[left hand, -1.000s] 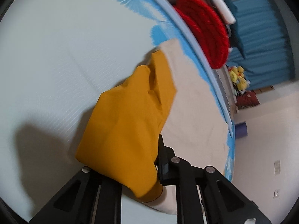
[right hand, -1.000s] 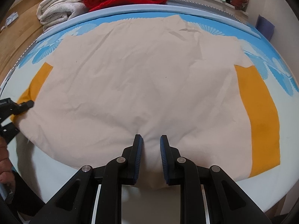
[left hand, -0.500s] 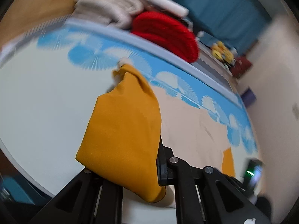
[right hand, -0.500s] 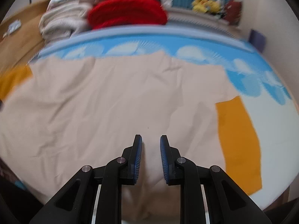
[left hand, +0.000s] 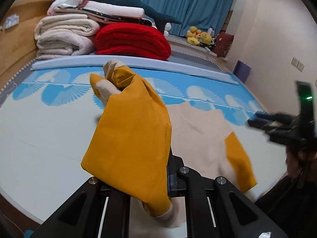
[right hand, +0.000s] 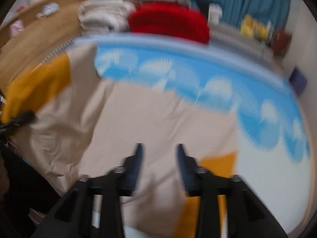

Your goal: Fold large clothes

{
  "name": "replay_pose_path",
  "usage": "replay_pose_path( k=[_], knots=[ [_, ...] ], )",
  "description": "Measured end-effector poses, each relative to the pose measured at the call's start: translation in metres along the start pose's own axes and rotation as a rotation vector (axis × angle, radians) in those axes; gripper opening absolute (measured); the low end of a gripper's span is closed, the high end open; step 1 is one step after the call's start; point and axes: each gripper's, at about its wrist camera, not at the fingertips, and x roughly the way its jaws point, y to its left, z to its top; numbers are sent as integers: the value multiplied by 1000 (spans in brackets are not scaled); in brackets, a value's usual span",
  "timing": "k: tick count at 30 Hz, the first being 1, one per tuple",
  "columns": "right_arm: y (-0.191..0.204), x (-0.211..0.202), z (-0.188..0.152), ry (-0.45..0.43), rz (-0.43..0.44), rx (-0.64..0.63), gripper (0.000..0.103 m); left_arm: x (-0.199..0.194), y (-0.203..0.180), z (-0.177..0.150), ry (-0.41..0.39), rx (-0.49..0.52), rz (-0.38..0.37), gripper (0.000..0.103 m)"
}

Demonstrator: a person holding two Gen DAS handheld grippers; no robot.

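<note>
Left wrist view shows you the mattress (left hand: 49, 130), white with a blue fan pattern along its far edge, carrying the beige garment (left hand: 200, 130) spread toward its right side. Beyond the far edge sit the folded cream blankets (left hand: 63, 37) and the red blanket (left hand: 132, 39). Your left gripper (left hand: 168, 178) is clenched on the garment's mustard-yellow sleeve (left hand: 130, 138), which rises off the mattress and drapes over the left finger, hiding it. The other yellow sleeve (left hand: 239, 162) lies flat near the mattress's near right edge.

Right wrist view is blurred. Your right gripper (right hand: 159, 164) has just been opening; its jaws stand apart above the beige cloth with fabric showing between them, and the blue pads (right hand: 136, 164) do not press it, so it is released. At the left edge the yellow sleeve (right hand: 37, 85) is raised.
</note>
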Motion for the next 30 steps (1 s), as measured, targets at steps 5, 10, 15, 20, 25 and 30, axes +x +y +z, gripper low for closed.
replay_pose_path(
  k=[5,10,15,20,25,30],
  knots=[
    [-66,-44,-15,-135,-84,102,66,17,-47,7,10,48,-39,10],
    [-122,-48,-40,-84,-164,248,61,43,-118,4,47,160,-101,9],
    [-152,-51,-61,-43,-144,326,61,85,-198,-25,178,338,-202,10],
    [-170,-49,-69,-17,-71,389,61,136,-219,-59,454,339,-284,33],
    [-163,-36,-71,15,56,418,61,117,-188,-36,492,165,-470,51],
    [-133,-4,-68,125,237,385,61,86,-136,-11,380,32,-487,52]
  ],
)
